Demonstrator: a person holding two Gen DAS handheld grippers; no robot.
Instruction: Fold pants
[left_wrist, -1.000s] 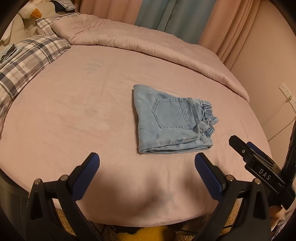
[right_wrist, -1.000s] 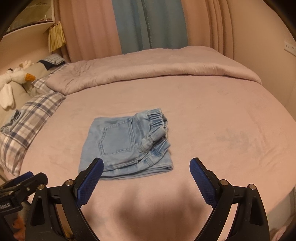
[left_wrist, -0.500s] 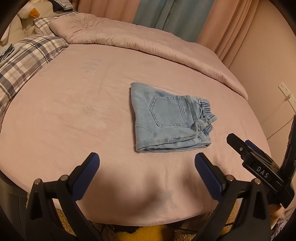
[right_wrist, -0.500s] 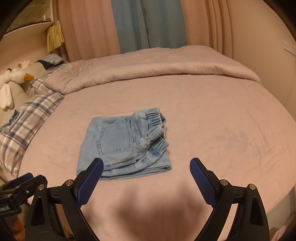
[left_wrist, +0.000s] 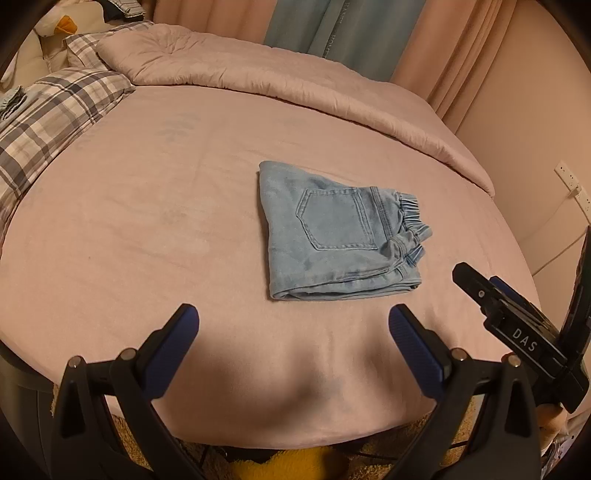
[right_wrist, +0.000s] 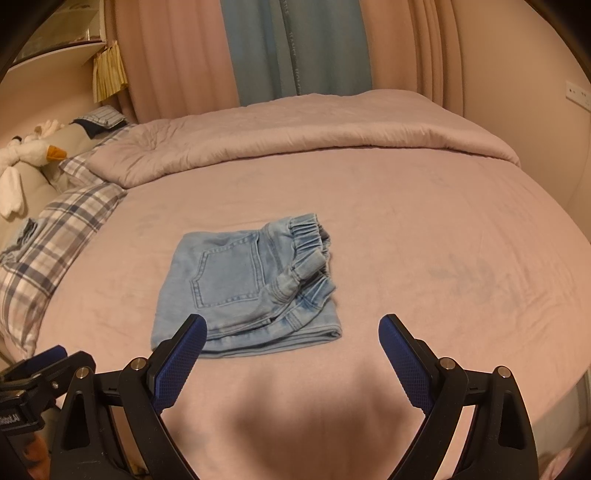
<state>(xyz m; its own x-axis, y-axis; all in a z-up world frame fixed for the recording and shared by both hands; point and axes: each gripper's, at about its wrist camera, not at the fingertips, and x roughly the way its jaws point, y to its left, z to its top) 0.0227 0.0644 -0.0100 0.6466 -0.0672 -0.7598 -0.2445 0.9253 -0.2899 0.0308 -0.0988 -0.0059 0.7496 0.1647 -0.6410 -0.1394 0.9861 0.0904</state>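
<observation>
Light blue denim pants (left_wrist: 336, 232) lie folded into a compact rectangle on the pink bed (left_wrist: 147, 221), back pocket up and elastic waistband to the right. In the right wrist view the same pants (right_wrist: 251, 284) sit just beyond the left fingertip. My left gripper (left_wrist: 293, 317) is open, held back near the bed's front edge and short of the pants, nothing between its blue pads. My right gripper (right_wrist: 291, 328) is open too and holds nothing. Its black body shows at the right of the left wrist view (left_wrist: 517, 325).
A rolled pink duvet (left_wrist: 295, 85) lies across the far side of the bed. Plaid pillows (left_wrist: 48, 122) and a white plush goose (right_wrist: 29, 155) sit at the left. Curtains (right_wrist: 288, 51) hang behind; a wall with sockets (left_wrist: 569, 181) stands at the right.
Both grippers have stayed open and empty while the views shift slightly; the pants lie still on the bed.
</observation>
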